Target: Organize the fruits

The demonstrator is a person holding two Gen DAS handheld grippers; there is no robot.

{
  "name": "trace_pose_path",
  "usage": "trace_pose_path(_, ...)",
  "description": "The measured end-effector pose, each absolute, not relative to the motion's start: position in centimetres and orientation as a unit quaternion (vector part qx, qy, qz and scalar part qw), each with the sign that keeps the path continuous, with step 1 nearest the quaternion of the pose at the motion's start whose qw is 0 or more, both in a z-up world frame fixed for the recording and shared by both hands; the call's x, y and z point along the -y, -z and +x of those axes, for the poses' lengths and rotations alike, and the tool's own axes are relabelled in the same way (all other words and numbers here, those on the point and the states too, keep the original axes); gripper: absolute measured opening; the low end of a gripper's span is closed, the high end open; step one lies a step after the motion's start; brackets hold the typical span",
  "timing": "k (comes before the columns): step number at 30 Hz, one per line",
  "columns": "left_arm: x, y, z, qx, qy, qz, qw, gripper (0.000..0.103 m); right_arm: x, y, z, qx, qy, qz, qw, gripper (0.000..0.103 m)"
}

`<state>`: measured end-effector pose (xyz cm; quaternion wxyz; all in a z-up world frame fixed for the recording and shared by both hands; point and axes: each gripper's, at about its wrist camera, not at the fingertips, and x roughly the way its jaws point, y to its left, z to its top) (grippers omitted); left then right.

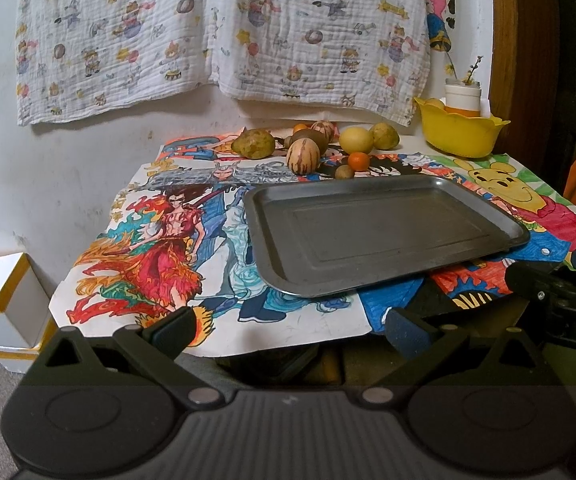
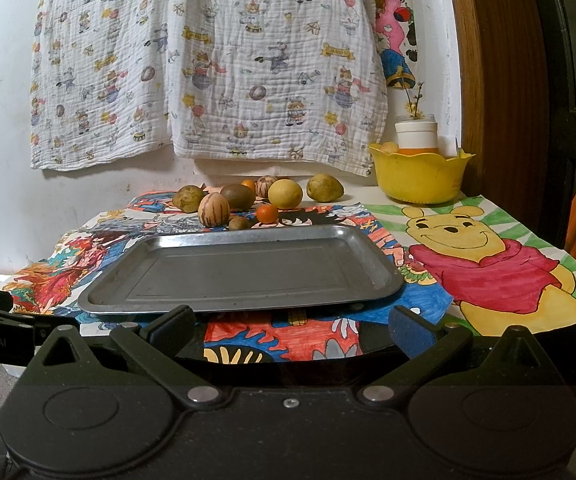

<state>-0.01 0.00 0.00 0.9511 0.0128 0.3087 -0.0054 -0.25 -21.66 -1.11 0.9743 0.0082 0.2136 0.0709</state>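
Observation:
An empty metal tray lies on a table covered with coloured drawings. Behind it sits a cluster of several fruits: a striped melon, a yellow lemon, a small orange, a small brown fruit and greenish pears. My left gripper is open and empty at the table's near edge. My right gripper is open and empty in front of the tray; its body also shows in the left wrist view.
A yellow bowl with a white jar and a fruit stands at the back right corner. A patterned cloth hangs on the wall behind. A white box stands on the floor at left. A wooden door frame is at right.

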Motion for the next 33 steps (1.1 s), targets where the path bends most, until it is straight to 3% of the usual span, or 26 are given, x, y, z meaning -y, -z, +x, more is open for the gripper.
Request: trace_pose_path(33,-0.3,-0.7,3.1,-0.331,-0.001,0.036,0.943,0.103,21.7,1.7,4.1,-0.231,-0.064,0.029,0.970,0.103)
